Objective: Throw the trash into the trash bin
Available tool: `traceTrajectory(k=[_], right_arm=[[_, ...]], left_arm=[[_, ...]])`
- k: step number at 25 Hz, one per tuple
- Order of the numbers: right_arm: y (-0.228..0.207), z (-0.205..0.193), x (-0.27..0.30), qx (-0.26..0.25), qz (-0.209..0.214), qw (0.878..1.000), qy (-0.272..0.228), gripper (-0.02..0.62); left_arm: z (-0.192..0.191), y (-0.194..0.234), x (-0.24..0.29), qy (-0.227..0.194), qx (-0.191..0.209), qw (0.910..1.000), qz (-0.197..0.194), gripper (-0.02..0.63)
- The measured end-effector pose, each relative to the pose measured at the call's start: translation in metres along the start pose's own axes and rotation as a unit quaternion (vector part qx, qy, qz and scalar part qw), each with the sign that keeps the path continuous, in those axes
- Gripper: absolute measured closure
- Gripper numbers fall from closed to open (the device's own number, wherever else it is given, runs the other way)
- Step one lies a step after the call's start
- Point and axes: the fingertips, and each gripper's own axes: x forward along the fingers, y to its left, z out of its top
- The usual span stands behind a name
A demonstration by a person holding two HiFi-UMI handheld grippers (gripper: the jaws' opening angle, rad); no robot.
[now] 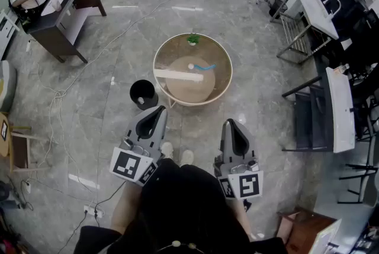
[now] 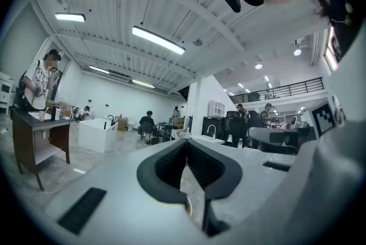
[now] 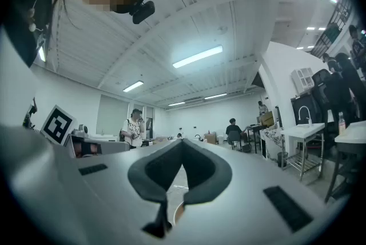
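On the grey stone floor [image 1: 249, 28], ahead of the person's shoes [image 1: 177, 154], stands a round table [image 1: 213, 99] with a pale rim and a see-through top over a wooden disc. Well apart at the upper left is a dark desk [image 1: 56, 25] with a person sitting at it, and chairs and white furniture line the right side.

The black bin [image 1: 143, 95] stands on the floor just beside the table's lower left edge. It is open at the top, and what is inside cannot be made out.

The left claw [image 1: 161, 109] is held low in front of the person, its tips toward the bin and table. In the left gripper view the left claw [image 2: 187, 142] has its dark pads closed tip to tip with nothing between them. The right claw [image 1: 228, 122] is held level beside it, short of the table. The right gripper view shows the right claw [image 3: 182, 142] closed tight as well, and empty.

On the table lies a long white strip [image 1: 177, 75], and just above it a small blue piece [image 1: 204, 67] with a white end. A little green plant [image 1: 193, 39] sits at the far rim.
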Motion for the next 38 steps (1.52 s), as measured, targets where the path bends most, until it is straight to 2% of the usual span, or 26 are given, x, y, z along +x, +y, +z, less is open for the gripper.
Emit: traceTrajectory(k=[12,18,21,29,33,36,38], right_arm=[[0.002,-0.002,0.013,-0.004,-0.005,1.000,0.004,0.592],[0.008,-0.018,0.027,0.020,0.019,0.999,0.023,0.592],[0.008,-0.032,0.038,0.017,0.020,0.999,0.046,0.591],[0.004,-0.084,0.066,-0.007,0.010,0.993,0.113,0.526],[-0.006,-0.117,0.080,-0.036,0.013,0.984,0.171,0.508],[-0.021,-0.147,0.098,-0.072,0.031,0.974,0.213,0.491],[-0.035,-0.166,0.114,-0.081,0.034,0.969,0.232,0.485]], left_arm=[[0.002,0.013,0.008,0.003,-0.003,1.0000,-0.003,0.600],[0.004,0.028,0.008,-0.010,-0.004,0.9999,-0.003,0.598],[0.006,0.048,0.005,-0.021,-0.011,0.9997,0.004,0.598],[-0.007,0.083,0.015,-0.013,-0.037,0.9988,-0.029,0.598],[-0.018,0.090,0.026,0.004,-0.046,0.9983,-0.037,0.598],[-0.031,0.098,0.045,0.024,-0.049,0.9977,-0.040,0.595],[-0.044,0.106,0.061,0.042,-0.056,0.9966,-0.043,0.561]])
